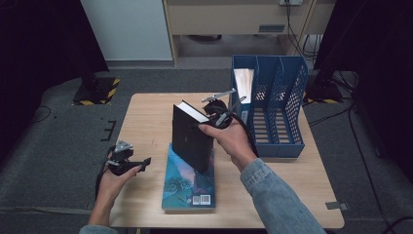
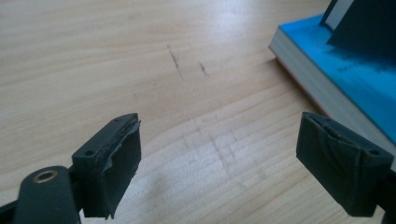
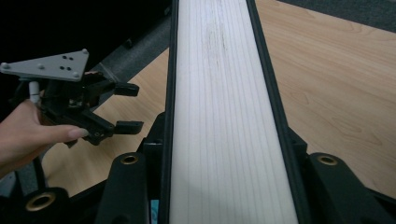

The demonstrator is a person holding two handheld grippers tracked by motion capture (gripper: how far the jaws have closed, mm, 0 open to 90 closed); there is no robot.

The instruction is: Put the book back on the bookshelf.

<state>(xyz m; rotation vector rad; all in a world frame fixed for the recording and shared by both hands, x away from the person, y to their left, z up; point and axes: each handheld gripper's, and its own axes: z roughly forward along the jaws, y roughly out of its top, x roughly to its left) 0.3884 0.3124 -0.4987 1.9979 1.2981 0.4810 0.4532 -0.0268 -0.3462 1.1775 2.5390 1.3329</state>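
No title can be read on either book; the blue paperback (image 1: 189,187) lying flat on the pale wood-grain surface (image 1: 146,117) shows a small white barcode patch and a swirling teal cover picture. The black hardcover book (image 1: 191,139) stands tilted on end upon that paperback, its cream page block facing up, smooth dark boards on each side. The right gripper (image 1: 214,118) has its fingers clamped on the book's covers near the top. The left gripper (image 1: 144,163) hovers low at the surface's left edge, well apart, fingers spread wide with nothing between them. A blue perforated plastic file rack (image 1: 280,105) stands just to the right.
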